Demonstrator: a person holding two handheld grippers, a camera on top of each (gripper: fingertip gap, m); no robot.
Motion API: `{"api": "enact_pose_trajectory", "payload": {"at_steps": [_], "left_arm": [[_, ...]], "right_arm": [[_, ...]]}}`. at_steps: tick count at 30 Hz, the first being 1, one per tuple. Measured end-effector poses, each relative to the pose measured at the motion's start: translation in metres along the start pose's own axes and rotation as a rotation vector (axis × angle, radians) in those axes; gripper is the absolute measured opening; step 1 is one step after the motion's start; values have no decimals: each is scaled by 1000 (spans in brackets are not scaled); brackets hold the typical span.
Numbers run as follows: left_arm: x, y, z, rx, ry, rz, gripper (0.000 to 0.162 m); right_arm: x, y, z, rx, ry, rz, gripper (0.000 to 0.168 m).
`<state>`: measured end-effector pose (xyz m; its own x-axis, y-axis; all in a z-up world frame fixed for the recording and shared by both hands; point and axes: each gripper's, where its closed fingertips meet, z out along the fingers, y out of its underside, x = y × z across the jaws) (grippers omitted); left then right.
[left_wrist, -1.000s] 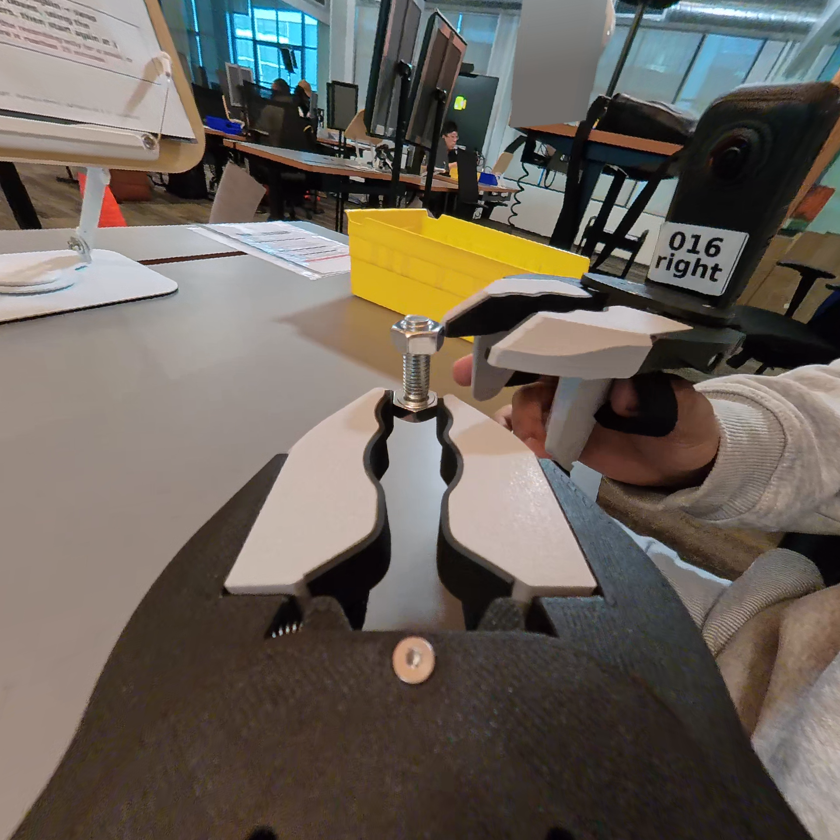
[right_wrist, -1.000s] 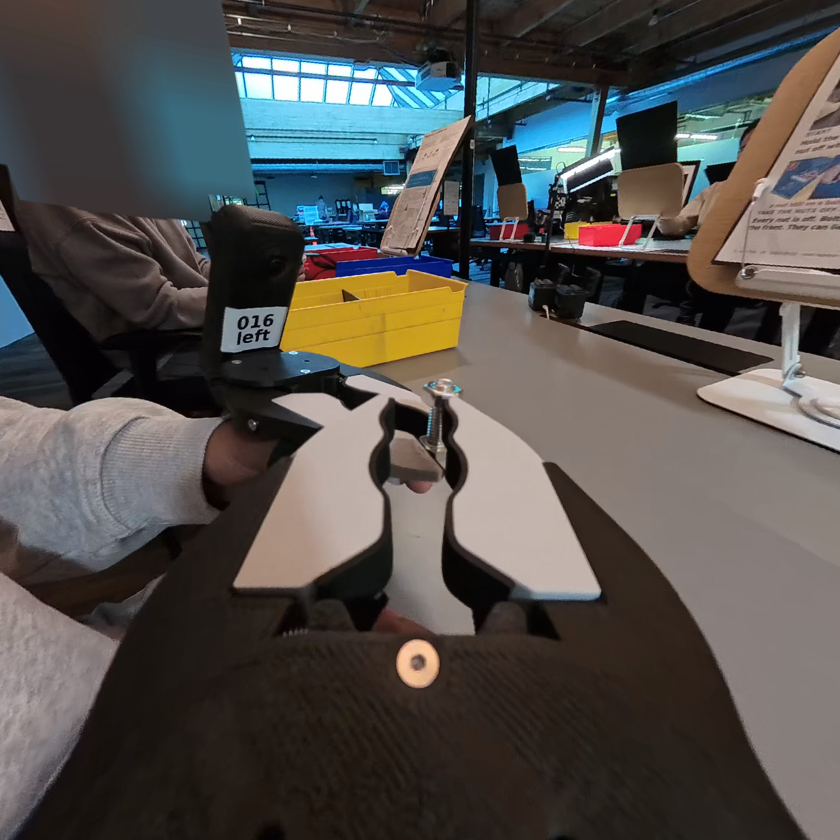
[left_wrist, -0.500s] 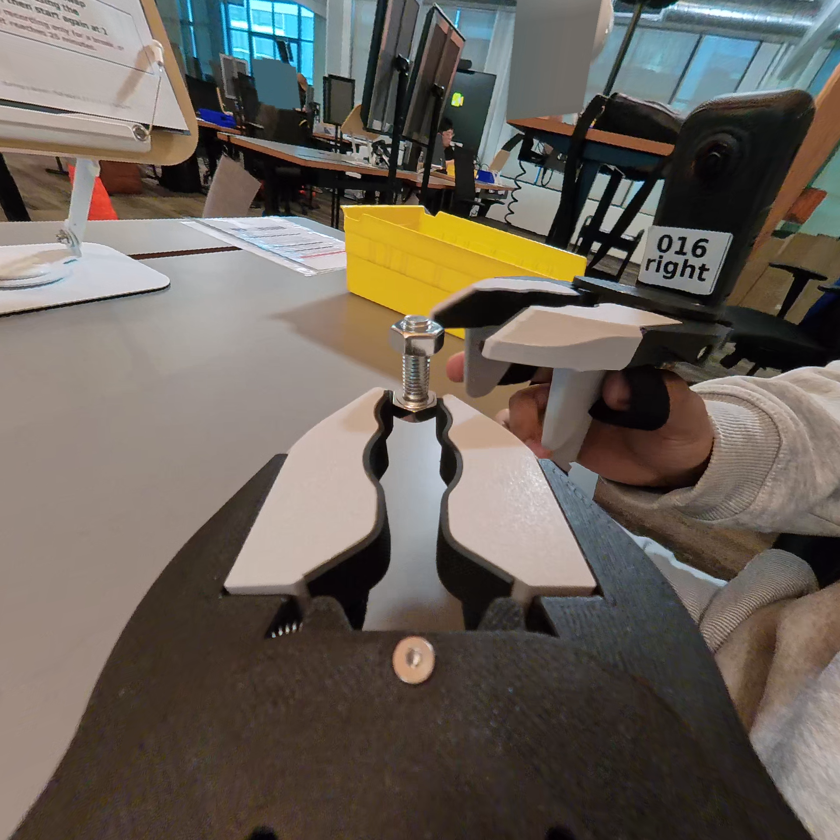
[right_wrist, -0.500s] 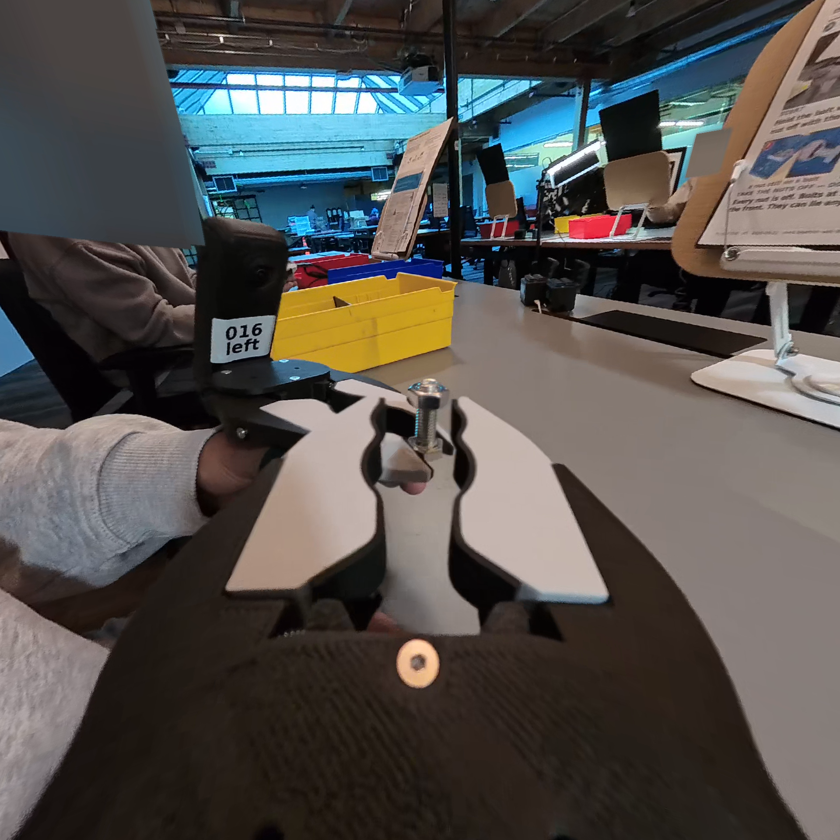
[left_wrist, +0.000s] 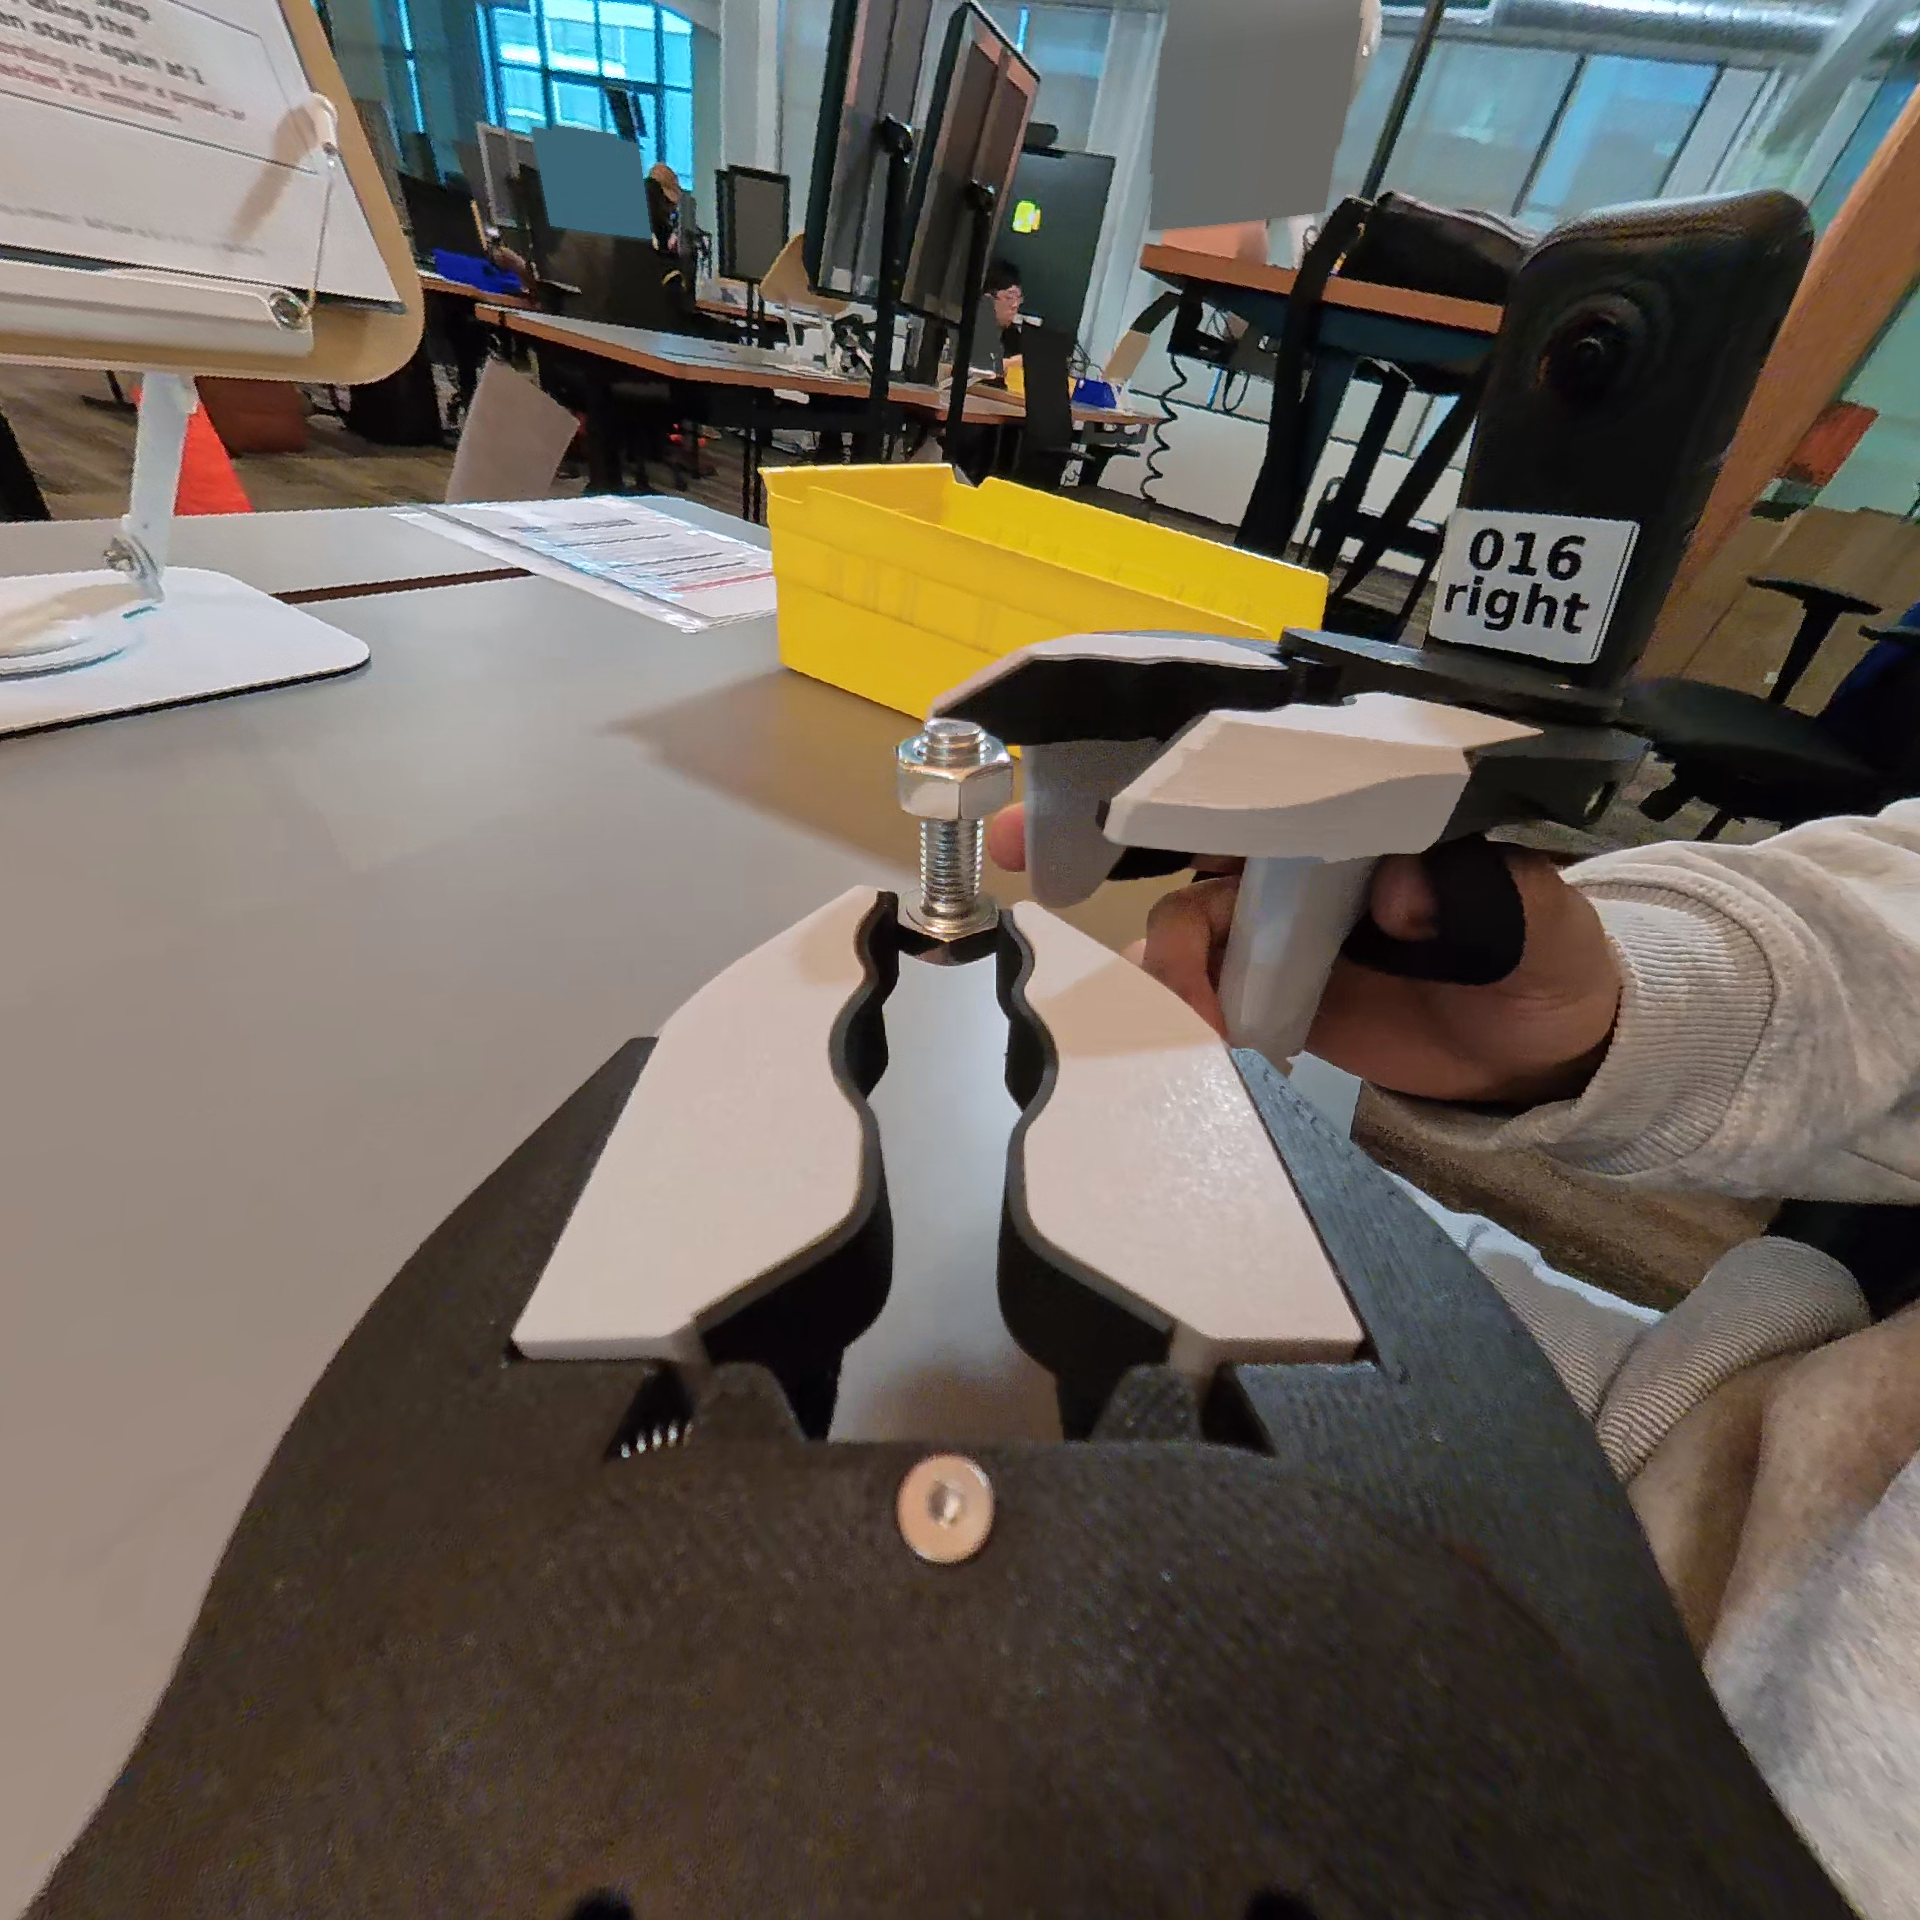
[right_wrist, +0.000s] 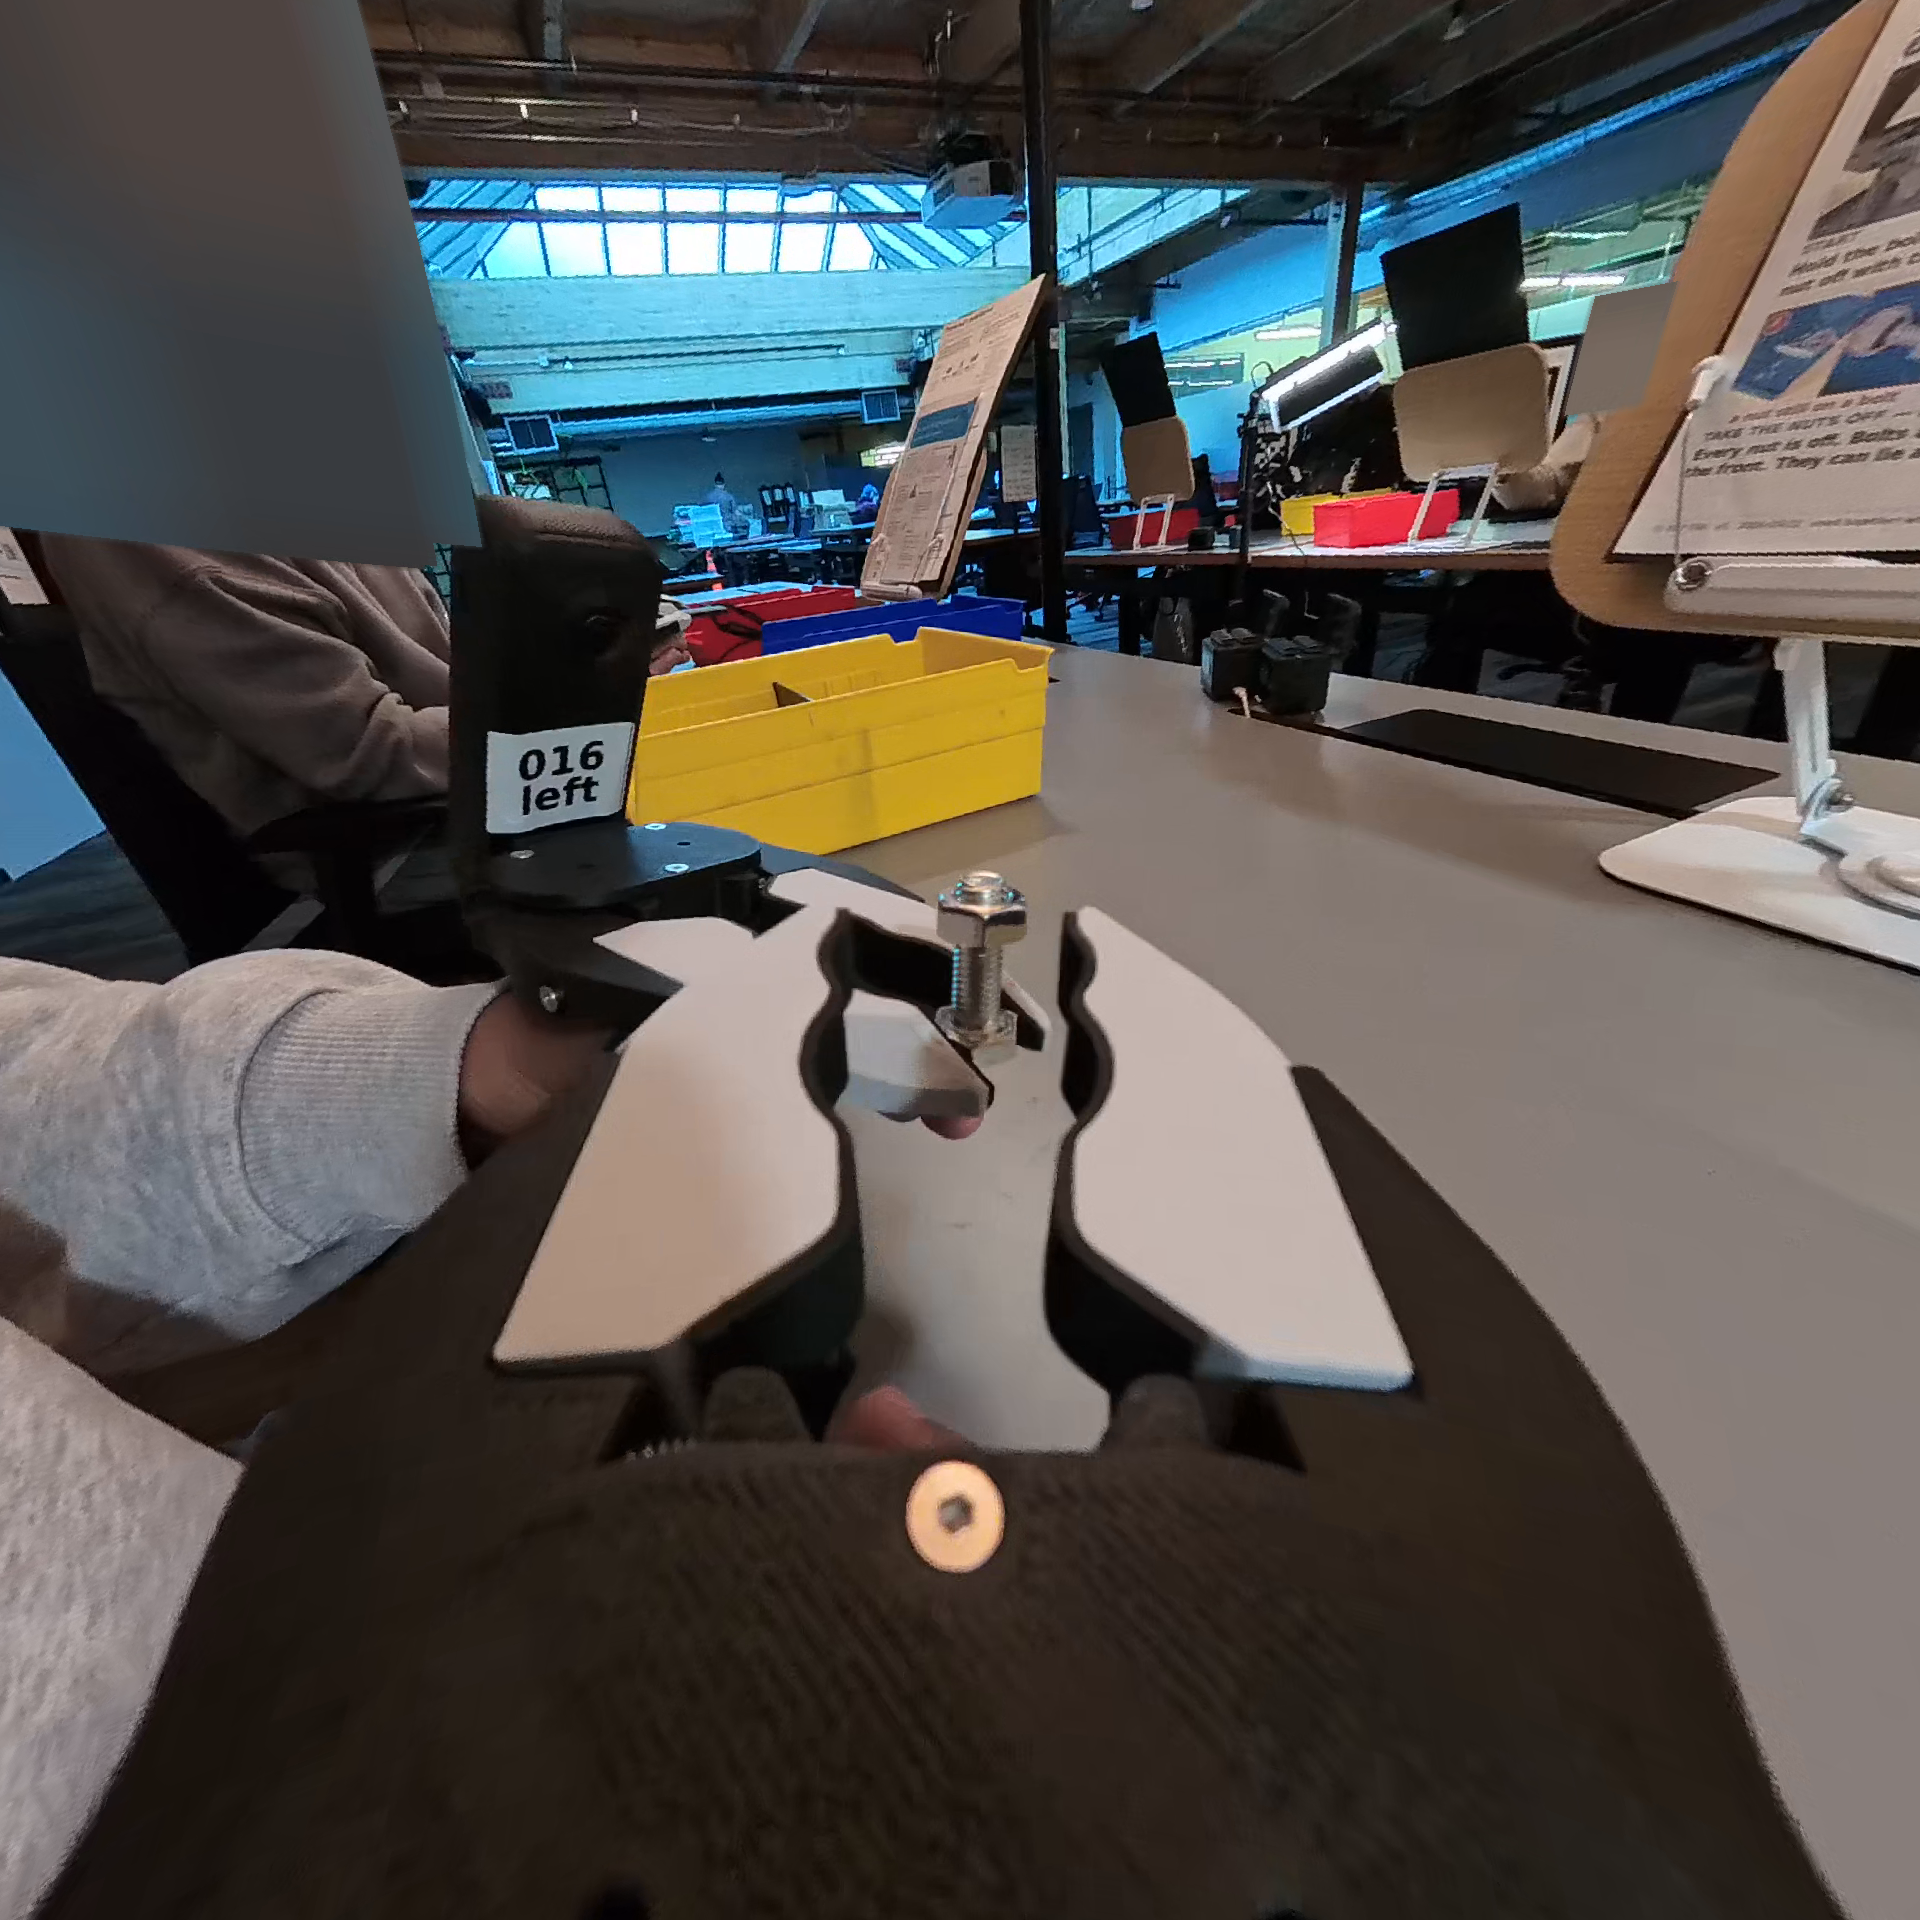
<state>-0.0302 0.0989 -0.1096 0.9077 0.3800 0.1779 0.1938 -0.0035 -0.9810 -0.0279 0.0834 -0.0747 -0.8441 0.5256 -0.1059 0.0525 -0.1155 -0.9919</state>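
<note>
behind the bolt (left_wrist: 951, 831), yellow bin (left_wrist: 1023, 592)

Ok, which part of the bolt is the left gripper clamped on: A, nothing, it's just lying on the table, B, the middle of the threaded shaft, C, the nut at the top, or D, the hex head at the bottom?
D: in the left wrist view the left gripper pinches the hex head at the bottom of the upright bolt, leaving the threads and the nut free above the fingertips.
</note>
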Motion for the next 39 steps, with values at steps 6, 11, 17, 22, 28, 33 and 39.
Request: {"api": "enact_pose_trajectory", "payload": {"at_steps": [6, 11, 17, 22, 28, 33, 39], "left_arm": [[-2, -1, -1, 10, -4, -20, 18], [-1, 0, 0, 4, 1, -12, 18], [1, 0, 1, 2, 7, -4, 18], [-1, -1, 0, 9, 3, -18, 18], [1, 0, 1, 4, 9, -7, 18], [-2, -1, 0, 11, -6, -15, 19], [-1, -1, 0, 12, -1, -12, 18]], "right_arm": [[-10, 3, -2, -46, -51, -25, 2], [-1, 1, -2, -18, -3, -26, 24], [-2, 1, 0, -14, -3, -51, 31], [-8, 3, -2, -33, -53, -7, 7], [4, -3, -1, 25, 23, -34, 43], [-21, -4, -3, -3, -134, 14, 3], [0, -1, -3, 7, -21, -4, 26]]}}
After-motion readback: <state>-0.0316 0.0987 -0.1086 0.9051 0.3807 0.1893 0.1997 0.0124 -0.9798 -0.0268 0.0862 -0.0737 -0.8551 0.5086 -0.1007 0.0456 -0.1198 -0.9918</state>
